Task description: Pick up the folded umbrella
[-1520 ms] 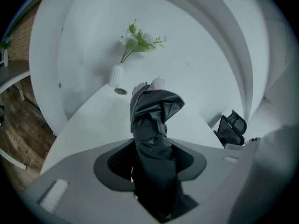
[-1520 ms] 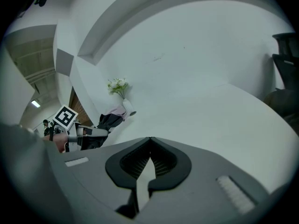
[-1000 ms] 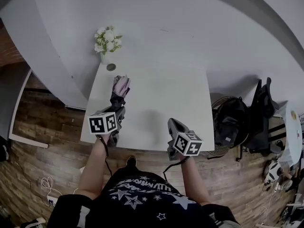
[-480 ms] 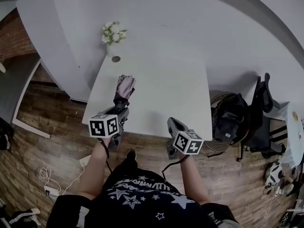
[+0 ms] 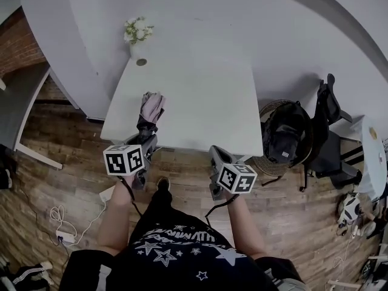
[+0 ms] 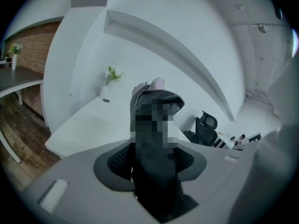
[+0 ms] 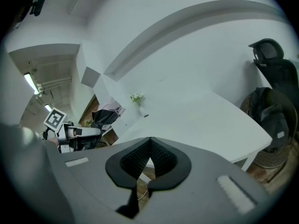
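Head view shows the left gripper [image 5: 145, 143] clamping the umbrella [image 5: 151, 109] by its near end, its length pointing out over the table [image 5: 206, 102] edge. Beside that edge the right gripper [image 5: 216, 155] hangs closed and empty.

Pink top and black lower part on umbrella [image 5: 150, 111]. Plain white table [image 5: 206, 102]. White flowers [image 5: 137, 30] w/ green leaves. Brown wood-plank floor [image 5: 54, 193], reddish brick wall [image 5: 15, 47]. Grey left gripper [image 5: 146, 142] & right gripper [image 5: 216, 153], black ribbed pads, b/w square-marker cubes. Black shirt [image 5: 176, 247] w/ white stars.
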`<state>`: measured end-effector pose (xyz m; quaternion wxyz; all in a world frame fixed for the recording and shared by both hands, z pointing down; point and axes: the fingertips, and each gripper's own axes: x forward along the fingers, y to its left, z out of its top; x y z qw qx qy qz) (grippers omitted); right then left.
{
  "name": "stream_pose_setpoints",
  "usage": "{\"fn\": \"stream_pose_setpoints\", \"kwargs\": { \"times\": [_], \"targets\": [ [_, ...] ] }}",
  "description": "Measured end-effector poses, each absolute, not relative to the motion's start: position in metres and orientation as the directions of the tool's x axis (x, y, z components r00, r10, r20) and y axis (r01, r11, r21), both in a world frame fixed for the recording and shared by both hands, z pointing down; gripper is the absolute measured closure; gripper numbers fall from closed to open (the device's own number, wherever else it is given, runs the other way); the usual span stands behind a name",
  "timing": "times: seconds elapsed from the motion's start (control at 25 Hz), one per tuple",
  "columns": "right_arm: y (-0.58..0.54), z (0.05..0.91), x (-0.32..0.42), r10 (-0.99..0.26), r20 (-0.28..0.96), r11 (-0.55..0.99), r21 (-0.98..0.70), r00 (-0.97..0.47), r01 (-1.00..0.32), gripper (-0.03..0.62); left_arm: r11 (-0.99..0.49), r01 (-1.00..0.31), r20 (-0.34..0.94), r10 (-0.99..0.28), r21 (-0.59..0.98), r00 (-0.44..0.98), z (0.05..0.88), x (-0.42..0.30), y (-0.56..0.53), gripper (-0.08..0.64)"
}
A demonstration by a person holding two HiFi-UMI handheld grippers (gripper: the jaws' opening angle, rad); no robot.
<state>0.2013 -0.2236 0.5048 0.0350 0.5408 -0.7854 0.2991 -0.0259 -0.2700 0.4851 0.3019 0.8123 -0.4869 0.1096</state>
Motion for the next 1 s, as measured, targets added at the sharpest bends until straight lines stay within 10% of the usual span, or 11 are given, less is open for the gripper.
{"fn": "stream_pose_setpoints", "kwargs": {
  "times": [1.0],
  "targets": [
    [-0.140,0.501,0.198,-0.824,0.373,0.284,-0.380,-0.427,-0.880,0.577,-0.336,-0.852,0.466,-0.726,0.402,0.506,0.502,-0.033,-0.160,0.354]
  ]
}}
